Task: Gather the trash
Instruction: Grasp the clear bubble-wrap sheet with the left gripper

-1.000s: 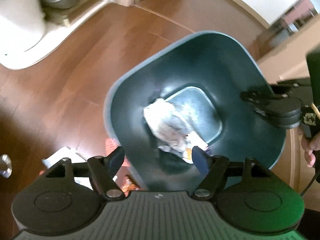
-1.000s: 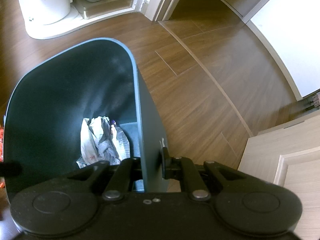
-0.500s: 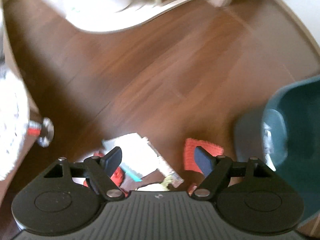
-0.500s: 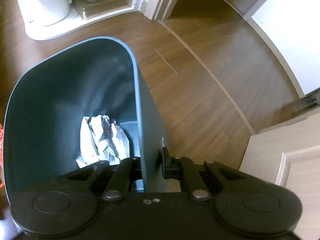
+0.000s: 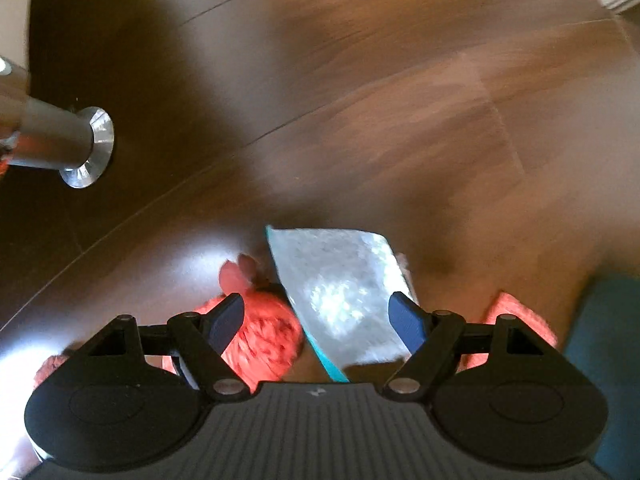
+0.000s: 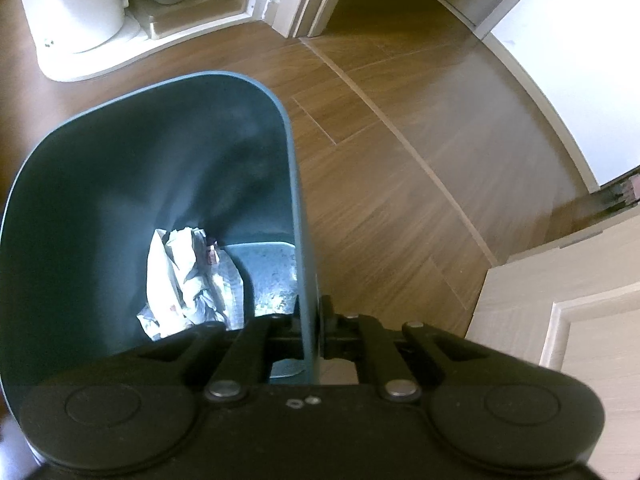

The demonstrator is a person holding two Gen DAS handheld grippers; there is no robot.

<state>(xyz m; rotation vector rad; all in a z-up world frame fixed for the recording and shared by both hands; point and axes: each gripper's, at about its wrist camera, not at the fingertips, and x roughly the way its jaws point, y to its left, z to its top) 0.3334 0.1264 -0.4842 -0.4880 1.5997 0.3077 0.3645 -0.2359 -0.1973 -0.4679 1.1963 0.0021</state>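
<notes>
Down from the bin, the left gripper (image 5: pixel 316 320) hangs open over a silvery wrapper (image 5: pixel 340 292), long axis running away; right gripper (image 6: pixel 310 320) clamps the bin (image 6: pixel 296 208) wall.

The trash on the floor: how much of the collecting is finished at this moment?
Done: crumpled paper already lies in the bin. In hand: the right gripper is shut on the bin's wall, and the open left gripper hovers above a silver wrapper without gripping it. Left: this wrapper and the orange pieces beside it.
</notes>
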